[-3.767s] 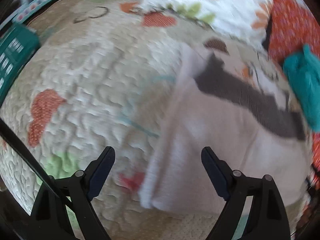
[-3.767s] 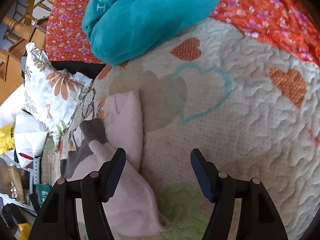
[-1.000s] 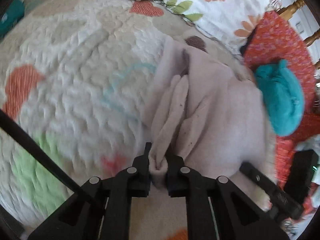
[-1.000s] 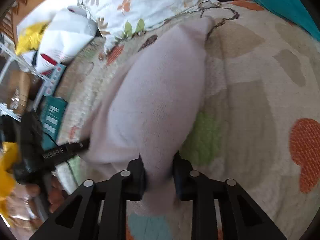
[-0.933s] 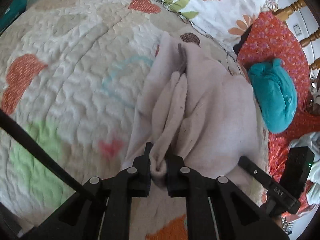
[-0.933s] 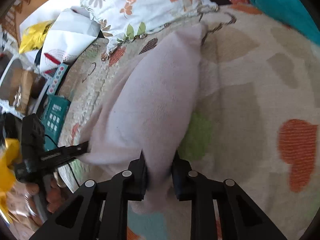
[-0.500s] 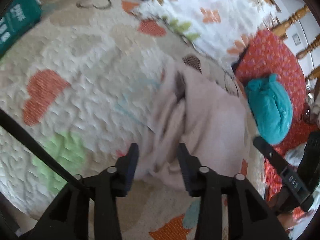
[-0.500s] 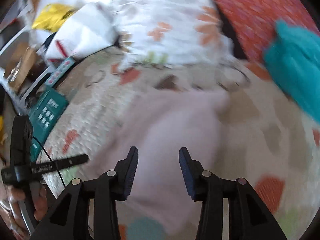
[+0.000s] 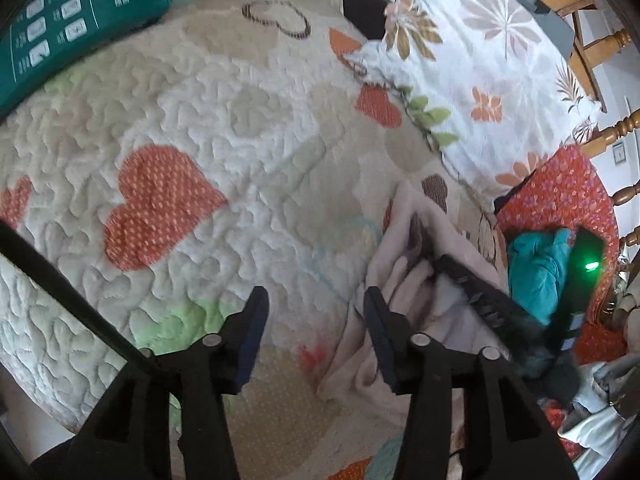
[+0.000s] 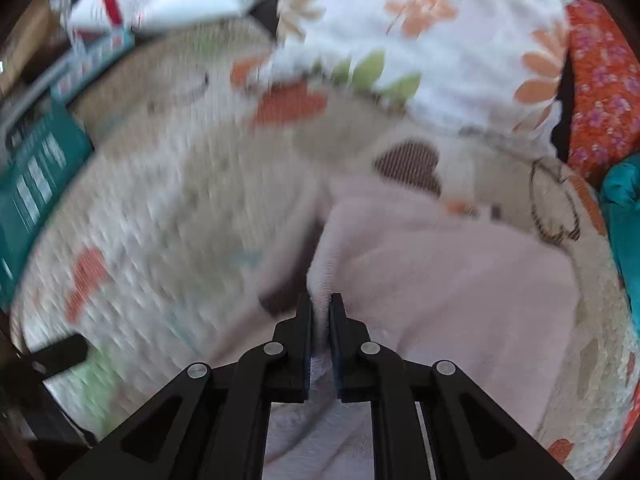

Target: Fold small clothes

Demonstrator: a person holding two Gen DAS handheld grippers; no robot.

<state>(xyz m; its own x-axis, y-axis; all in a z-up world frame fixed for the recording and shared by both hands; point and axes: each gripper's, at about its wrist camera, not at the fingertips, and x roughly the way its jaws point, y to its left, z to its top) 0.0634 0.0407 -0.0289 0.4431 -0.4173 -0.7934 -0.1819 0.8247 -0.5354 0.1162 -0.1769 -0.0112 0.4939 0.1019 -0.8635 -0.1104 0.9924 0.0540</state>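
Note:
A pale pink fleece garment lies bunched on the heart-patterned quilt. My left gripper is open and empty, just left of the garment's near edge. My right gripper is shut on a fold of the pink garment at its left edge, which rises between the fingers. The right gripper also shows in the left wrist view, reaching into the garment from the right. The right wrist view is blurred by motion.
A floral pillow lies at the back. A teal garment rests on an orange flowered cloth at the right. A green box sits at the quilt's far left. Wooden chair spindles stand behind.
Both grippers held the pink garment a second ago. My left gripper has let go and pulled back to the left. My right gripper opened, then shut again on the garment's left fold.

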